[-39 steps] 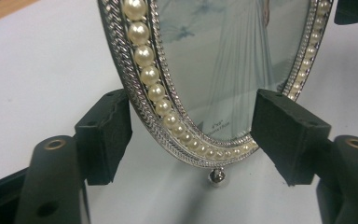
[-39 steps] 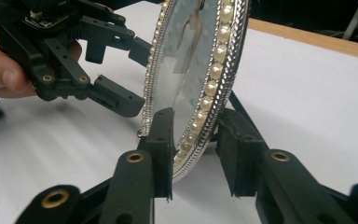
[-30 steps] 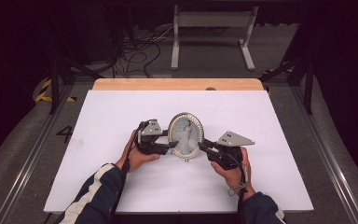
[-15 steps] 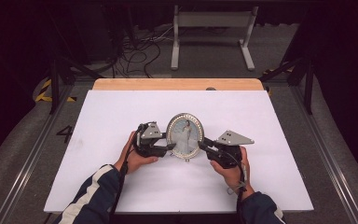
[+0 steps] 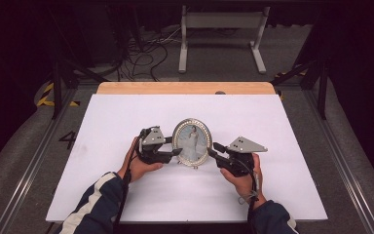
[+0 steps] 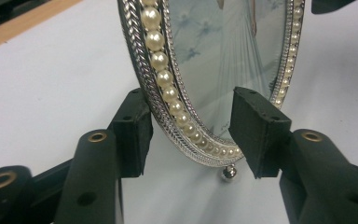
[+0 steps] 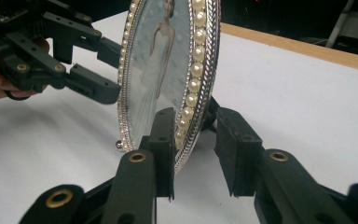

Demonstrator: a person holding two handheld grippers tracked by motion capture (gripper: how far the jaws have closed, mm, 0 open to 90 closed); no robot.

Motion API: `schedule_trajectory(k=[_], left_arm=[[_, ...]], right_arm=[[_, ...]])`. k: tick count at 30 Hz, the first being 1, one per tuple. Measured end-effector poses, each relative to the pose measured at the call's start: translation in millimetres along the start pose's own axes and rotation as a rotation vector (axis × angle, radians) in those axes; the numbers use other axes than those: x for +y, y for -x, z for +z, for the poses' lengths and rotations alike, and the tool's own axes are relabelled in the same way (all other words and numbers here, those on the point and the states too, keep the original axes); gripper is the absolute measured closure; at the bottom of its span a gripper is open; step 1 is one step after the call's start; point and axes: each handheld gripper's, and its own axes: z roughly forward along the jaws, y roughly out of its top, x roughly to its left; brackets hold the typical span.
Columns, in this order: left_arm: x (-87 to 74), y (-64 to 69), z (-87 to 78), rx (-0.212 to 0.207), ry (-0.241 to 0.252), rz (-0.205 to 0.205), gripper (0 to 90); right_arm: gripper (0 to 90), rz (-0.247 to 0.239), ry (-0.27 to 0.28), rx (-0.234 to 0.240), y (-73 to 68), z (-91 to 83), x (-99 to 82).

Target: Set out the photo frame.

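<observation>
Two grippers steady an oval picture frame (image 5: pixel 192 142) upright at the middle of the white table (image 5: pixel 102 161).

The left gripper (image 5: pixel 177 152) straddles the frame's pearl rim, jaws half open, not pressing. The right gripper (image 5: pixel 210 152) has just been opening around the opposite edge; letting go slowly should keep the frame from tipping.

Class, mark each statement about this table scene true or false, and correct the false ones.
1. The oval picture frame stands upright on the white table. True.
2. The frame's rim is lined with red gems. False: pearl-like beads.
3. The left hand-held gripper has the frame's edge between its jaws. True.
4. The right hand-held gripper is far from the frame. False: its jaws straddle the frame's rim.
5. The picture shows a landscape. False: a figure in a long white dress.
</observation>
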Motion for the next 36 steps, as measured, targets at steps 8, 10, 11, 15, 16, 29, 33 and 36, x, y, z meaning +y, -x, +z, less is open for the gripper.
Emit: schedule_trajectory(k=[8,10,11,15,16,29,33,36], left_arm=[[0.9,-2.4,-7.1,-0.007,-0.003,0.025,68.5],[3.3,3.1,-7.1,0.022,-0.035,0.057,67.4],[2.8,2.9,-6.9,0.018,-0.034,0.049,67.1],[0.7,1.3,-6.5,0.000,-0.028,0.022,67.9],[0.7,2.1,-6.4,-0.002,-0.031,0.022,67.9],[-0.7,15.1,2.3,-0.001,-0.047,0.033,64.5],[0.4,18.0,1.5,-0.002,-0.042,0.039,64.9],[1.1,20.1,2.1,0.009,-0.050,0.032,64.6]], right_arm=[[73.0,-0.011,-0.008,-0.034,-6.5,7.7,-7.1],[73.0,-0.004,0.002,-0.037,-6.4,8.9,-8.7],[72.8,-0.005,0.004,-0.041,-6.6,9.3,-8.8],[72.9,-0.004,0.008,-0.046,-7.4,9.7,-8.5],[72.9,-0.006,0.009,-0.047,-7.5,9.7,-8.3],[73.2,0.021,0.019,-0.058,1.2,9.1,-8.2],[72.4,0.023,0.016,-0.061,3.7,9.9,-8.5],[72.2,0.027,0.017,-0.062,5.2,10.4,-8.7]])
